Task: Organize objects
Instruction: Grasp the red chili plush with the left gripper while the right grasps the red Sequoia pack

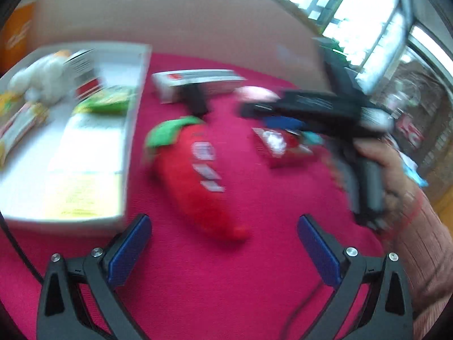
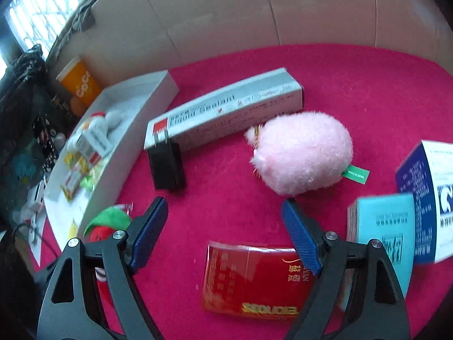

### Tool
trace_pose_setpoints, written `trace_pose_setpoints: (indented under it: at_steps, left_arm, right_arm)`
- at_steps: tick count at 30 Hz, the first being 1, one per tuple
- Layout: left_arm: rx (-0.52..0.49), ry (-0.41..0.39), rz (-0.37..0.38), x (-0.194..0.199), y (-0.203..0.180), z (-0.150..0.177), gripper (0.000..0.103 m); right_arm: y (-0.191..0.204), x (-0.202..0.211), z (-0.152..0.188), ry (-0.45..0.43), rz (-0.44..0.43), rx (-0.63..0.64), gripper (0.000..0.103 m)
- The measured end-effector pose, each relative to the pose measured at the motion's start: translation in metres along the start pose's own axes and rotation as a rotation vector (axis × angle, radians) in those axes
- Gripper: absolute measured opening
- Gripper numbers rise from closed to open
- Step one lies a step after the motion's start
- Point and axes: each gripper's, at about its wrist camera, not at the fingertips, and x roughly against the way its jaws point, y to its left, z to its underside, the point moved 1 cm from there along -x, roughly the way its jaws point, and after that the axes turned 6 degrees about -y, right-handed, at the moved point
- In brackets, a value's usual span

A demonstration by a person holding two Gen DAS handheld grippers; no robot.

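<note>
On a red cloth lies a red plush chili (image 1: 195, 170) with a green top, straight ahead of my open left gripper (image 1: 223, 223), whose jaws are empty. The white tray (image 1: 133, 130) to its left holds a white plush toy (image 1: 42, 79) and packets. My right gripper (image 2: 225, 206) is open above the cloth, empty. Ahead of it sit a pink plush (image 2: 303, 158), a black charger (image 2: 167, 164) and a long grey sealant box (image 2: 226, 107). A red packet (image 2: 254, 280) lies just beneath it. The left view is blurred.
A teal box (image 2: 388, 232) and a blue-and-white box (image 2: 430, 198) stand at the right. An orange cup (image 2: 80, 83) is behind the tray (image 2: 158, 90). A hand (image 1: 396, 187) holds the right gripper's handle. A beige wall runs behind the table.
</note>
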Motion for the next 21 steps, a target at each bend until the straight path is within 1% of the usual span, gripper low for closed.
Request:
trace_pose_setpoints:
  at_steps: [3,6,9,11,12,15,16,17,18,19,21]
  left_arm:
    - [0.041,-0.012,-0.016,0.006,0.01,-0.004,0.103]
    - [0.011,-0.016,-0.028,0.006,0.004,-0.007,0.103]
    - [-0.012,-0.017,-0.056,-0.001,-0.004,-0.015,0.103]
    - [-0.014,-0.006,-0.097,-0.01,-0.008,-0.021,0.103]
    - [-0.025,0.0,-0.128,-0.016,-0.01,-0.025,0.103]
    - [-0.06,0.011,-0.21,-0.028,-0.016,-0.028,0.102]
    - [-0.071,0.017,-0.238,-0.032,-0.019,-0.028,0.101]
    - [-0.077,0.016,-0.245,-0.033,-0.02,-0.027,0.098]
    - [-0.079,0.022,-0.249,-0.037,-0.021,-0.028,0.089]
    - [-0.078,0.032,-0.264,-0.04,-0.022,-0.028,0.078]
    - [-0.082,0.028,-0.284,-0.041,-0.022,-0.028,0.072]
  right_arm:
    - [-0.001,0.01,0.013,0.037,-0.036,-0.013,0.083]
    - [-0.004,0.021,0.036,0.093,-0.096,-0.04,0.083]
    - [-0.006,0.036,0.054,0.105,-0.126,-0.034,0.083]
    - [-0.005,0.042,0.059,0.087,-0.121,-0.009,0.083]
    - [-0.003,0.044,0.059,0.073,-0.103,0.016,0.083]
    - [0.008,0.042,0.061,0.037,0.017,0.124,0.083]
    - [0.012,0.04,0.061,0.028,0.05,0.156,0.083]
    - [0.018,0.038,0.064,0.018,0.08,0.198,0.082]
    - [0.021,0.037,0.066,0.012,0.102,0.221,0.081]
    - [0.025,0.036,0.071,-0.001,0.168,0.265,0.081]
    - [0.027,0.031,0.077,0.004,0.22,0.318,0.077]
